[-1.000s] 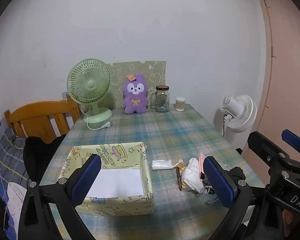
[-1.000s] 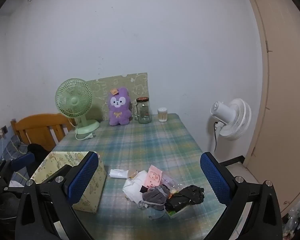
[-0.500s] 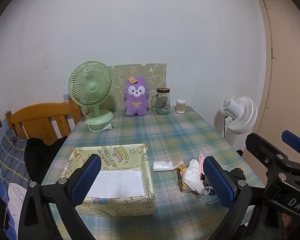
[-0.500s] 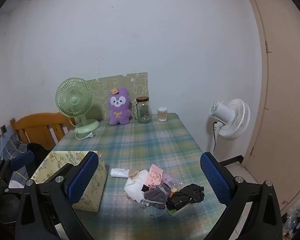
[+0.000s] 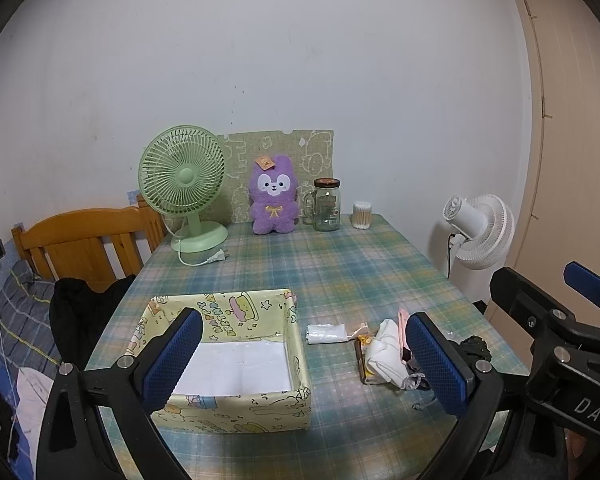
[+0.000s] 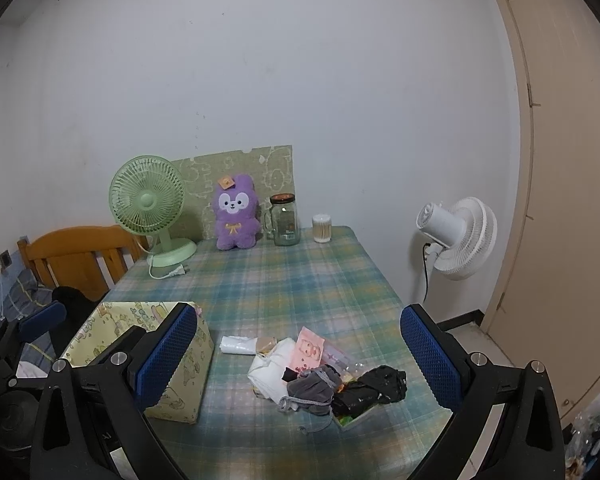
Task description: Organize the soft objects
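A yellow cartoon-print box (image 5: 236, 312) (image 6: 180, 376) stands open on the plaid table, its white bottom bare. Right of it lies a pile of soft things: a white cloth bundle (image 5: 384, 354) (image 6: 270, 368), a grey drawstring pouch (image 6: 314, 386), a black cloth (image 6: 376, 386) (image 5: 474, 346), a pink packet (image 6: 310, 352) and a small rolled white bag (image 5: 326, 334) (image 6: 236, 345). A purple plush (image 5: 273, 196) (image 6: 235, 212) sits at the far edge. My left gripper (image 5: 306, 360) hovers open above the box and pile. My right gripper (image 6: 298, 354) hangs open above the pile, holding nothing.
At the table's back stand a green desk fan (image 5: 184, 188), a glass jar (image 5: 326, 205), a cotton-swab tub (image 5: 361, 215) and a patterned board (image 5: 300, 148). A wooden chair (image 5: 84, 240) with dark clothing is left. A white floor fan (image 5: 484, 230) and a door (image 6: 572, 160) are right.
Both grippers have drawn back and up a little from the table, so the box and pile appear slightly farther away. Nothing on the table has moved.
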The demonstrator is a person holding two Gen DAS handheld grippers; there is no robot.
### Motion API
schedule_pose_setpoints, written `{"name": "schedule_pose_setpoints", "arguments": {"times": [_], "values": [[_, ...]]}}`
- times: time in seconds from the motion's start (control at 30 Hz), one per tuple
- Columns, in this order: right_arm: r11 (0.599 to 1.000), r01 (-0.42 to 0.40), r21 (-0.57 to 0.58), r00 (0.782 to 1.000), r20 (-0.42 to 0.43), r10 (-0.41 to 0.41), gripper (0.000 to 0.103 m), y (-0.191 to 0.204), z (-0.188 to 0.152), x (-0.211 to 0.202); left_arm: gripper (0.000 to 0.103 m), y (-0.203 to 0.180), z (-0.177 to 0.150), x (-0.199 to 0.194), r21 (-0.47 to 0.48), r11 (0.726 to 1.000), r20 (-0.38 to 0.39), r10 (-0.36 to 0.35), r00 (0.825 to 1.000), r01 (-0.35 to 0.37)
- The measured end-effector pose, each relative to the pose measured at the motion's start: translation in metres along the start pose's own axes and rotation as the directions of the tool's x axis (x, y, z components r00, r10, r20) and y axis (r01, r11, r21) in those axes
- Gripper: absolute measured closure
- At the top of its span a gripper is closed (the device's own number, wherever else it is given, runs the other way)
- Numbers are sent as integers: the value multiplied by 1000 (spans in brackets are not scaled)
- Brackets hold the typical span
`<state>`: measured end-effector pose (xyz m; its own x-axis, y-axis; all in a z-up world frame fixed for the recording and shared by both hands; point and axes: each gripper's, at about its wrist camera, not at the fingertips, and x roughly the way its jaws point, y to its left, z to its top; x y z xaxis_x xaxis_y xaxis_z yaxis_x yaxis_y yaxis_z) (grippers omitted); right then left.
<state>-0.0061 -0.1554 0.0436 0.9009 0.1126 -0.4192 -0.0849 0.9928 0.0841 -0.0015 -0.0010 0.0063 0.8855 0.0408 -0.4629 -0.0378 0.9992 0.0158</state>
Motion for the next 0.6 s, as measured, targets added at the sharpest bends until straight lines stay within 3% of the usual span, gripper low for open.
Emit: {"name": "schedule_pose_setpoints", "arguments": {"times": [0.6], "values": [[1000,-2,-2,1000,8,2,0,0,-3,-4,1,2,-3,-5,-5,1000,8,-13,1000,13]]}}
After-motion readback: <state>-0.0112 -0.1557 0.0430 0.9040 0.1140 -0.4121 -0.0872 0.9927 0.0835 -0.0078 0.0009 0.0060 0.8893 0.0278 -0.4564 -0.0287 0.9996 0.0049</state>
